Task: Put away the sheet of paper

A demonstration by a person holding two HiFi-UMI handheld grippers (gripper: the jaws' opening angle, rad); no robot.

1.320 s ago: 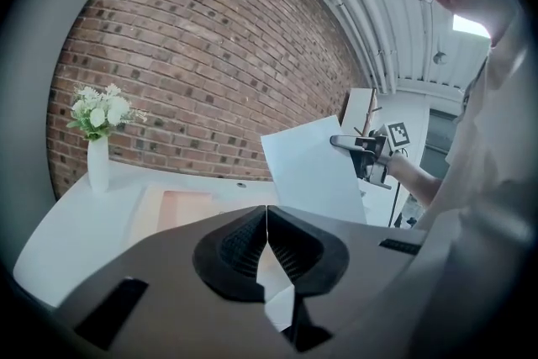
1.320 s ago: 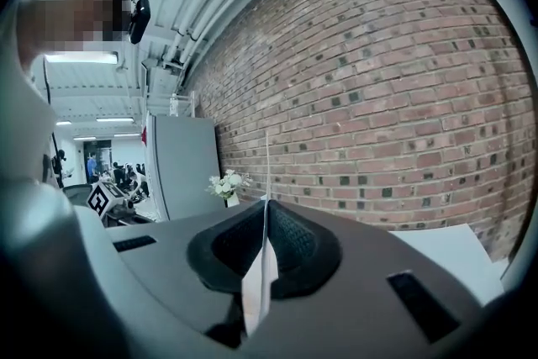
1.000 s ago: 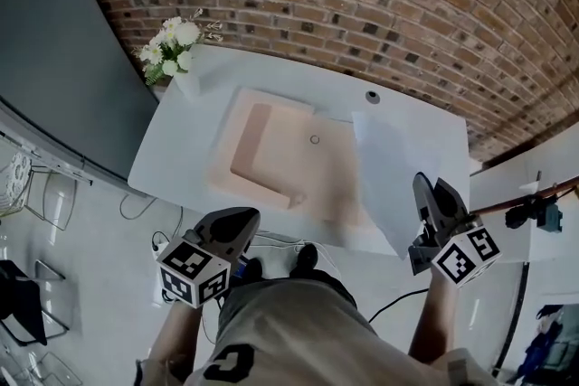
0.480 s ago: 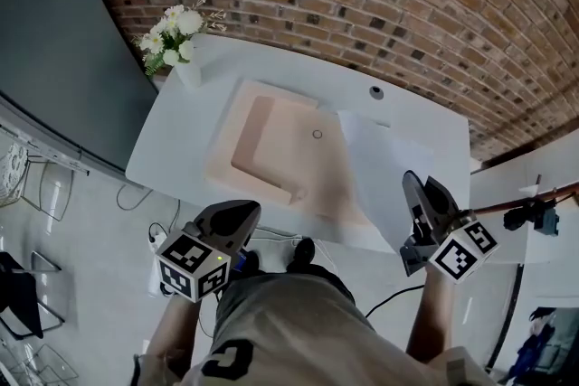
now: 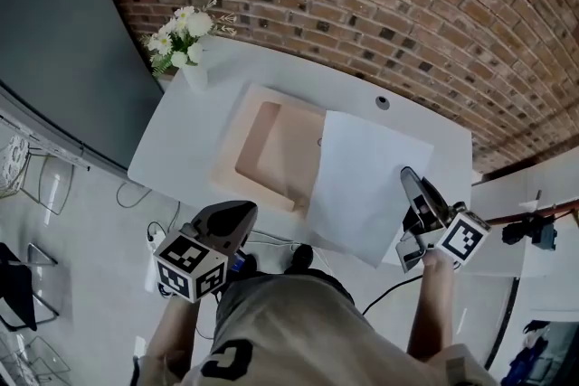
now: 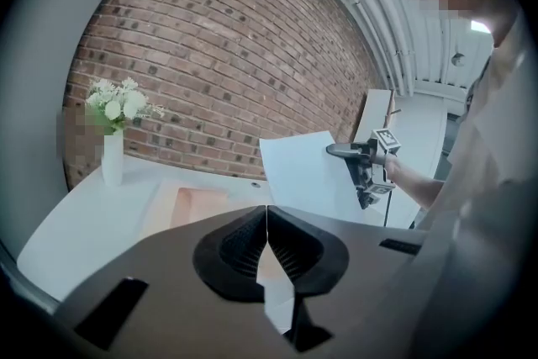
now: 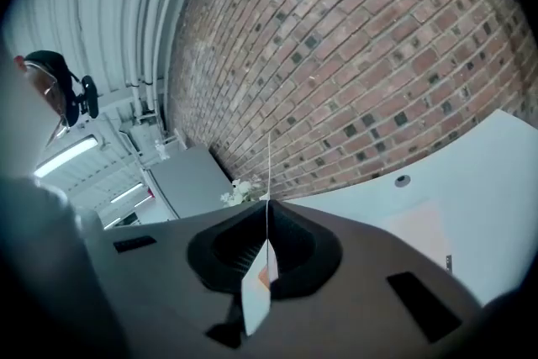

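Observation:
A white sheet of paper point(image 5: 362, 181) hangs above the right half of an open peach folder point(image 5: 271, 149) on the white table point(image 5: 181, 149). My right gripper point(image 5: 409, 181) is shut on the sheet's right edge. In the right gripper view the paper point(image 7: 269, 172) runs edge-on up between the shut jaws of that gripper point(image 7: 268, 214). My left gripper point(image 5: 242, 214) is shut and holds nothing, off the table's near edge. In the left gripper view its jaws point(image 6: 267, 219) meet, and beyond them I see the paper point(image 6: 307, 172) and the folder point(image 6: 189, 206).
A white vase of flowers point(image 5: 185, 45) stands at the table's far left corner. A round cable hole point(image 5: 383, 103) sits near the far edge. A brick wall runs behind; a dark grey panel point(image 5: 54, 59) is at the left. Another white surface point(image 5: 507, 203) lies right.
The sheet has swung leftward from the table's right side and now spreads broad over the folder's right half. The right gripper shifted slightly with it. The left gripper stayed put.

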